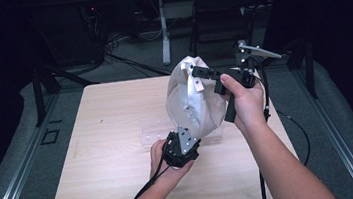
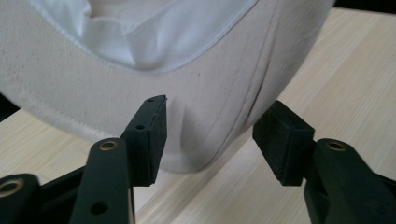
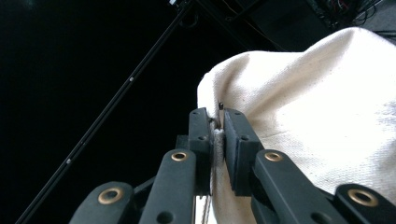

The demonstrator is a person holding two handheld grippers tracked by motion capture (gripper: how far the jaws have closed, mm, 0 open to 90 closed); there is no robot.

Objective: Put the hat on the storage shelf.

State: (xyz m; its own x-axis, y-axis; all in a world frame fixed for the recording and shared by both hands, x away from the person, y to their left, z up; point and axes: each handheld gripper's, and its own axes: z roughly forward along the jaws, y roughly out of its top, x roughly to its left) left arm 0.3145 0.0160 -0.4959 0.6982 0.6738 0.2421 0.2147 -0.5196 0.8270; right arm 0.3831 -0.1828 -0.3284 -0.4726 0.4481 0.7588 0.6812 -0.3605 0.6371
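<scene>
Two grippers work one cream cloth bag, which hangs above the wooden table near its far right part. The right gripper has its jaws clamped narrow on a fold of the bag's upper hem. The left gripper sits at the bag's lower end with its jaws spread wide, the fabric between them but not gripped.

Risk: the single pinch carries the whole bag; a thin hem could slip out and drop the bag. If the left jaws close off-centre, they may catch only a loose fold.

The bag's contents, if any, cannot be made out. A clear object under the bag is too faint to identify.
</scene>
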